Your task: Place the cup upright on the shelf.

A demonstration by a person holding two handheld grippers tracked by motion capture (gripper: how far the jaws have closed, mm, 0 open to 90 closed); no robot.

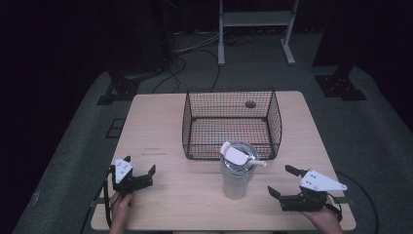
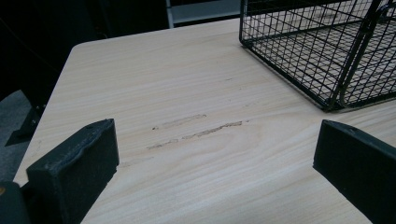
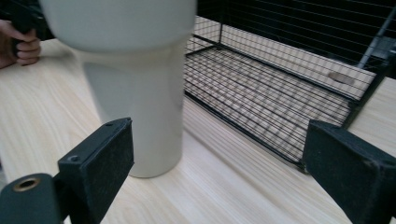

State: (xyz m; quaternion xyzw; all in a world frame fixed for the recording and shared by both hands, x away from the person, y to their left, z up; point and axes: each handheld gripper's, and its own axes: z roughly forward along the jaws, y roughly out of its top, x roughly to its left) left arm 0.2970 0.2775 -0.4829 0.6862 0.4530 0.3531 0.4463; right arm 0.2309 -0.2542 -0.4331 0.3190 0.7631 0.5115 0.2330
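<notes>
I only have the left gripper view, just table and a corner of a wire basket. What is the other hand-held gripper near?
Observer: The right hand-held gripper sits open beside a cream tumbler.
Operator: Where is that tumbler relative to the basket?
Observer: It stands upright on the table, just in front of the wire basket.
Operator: Anything on top of it?
Observer: A clear lid with a white straw pointing toward the right hand-held gripper.
Operator: Is the basket loaded?
Observer: No, the high view shows nothing inside it.
</notes>
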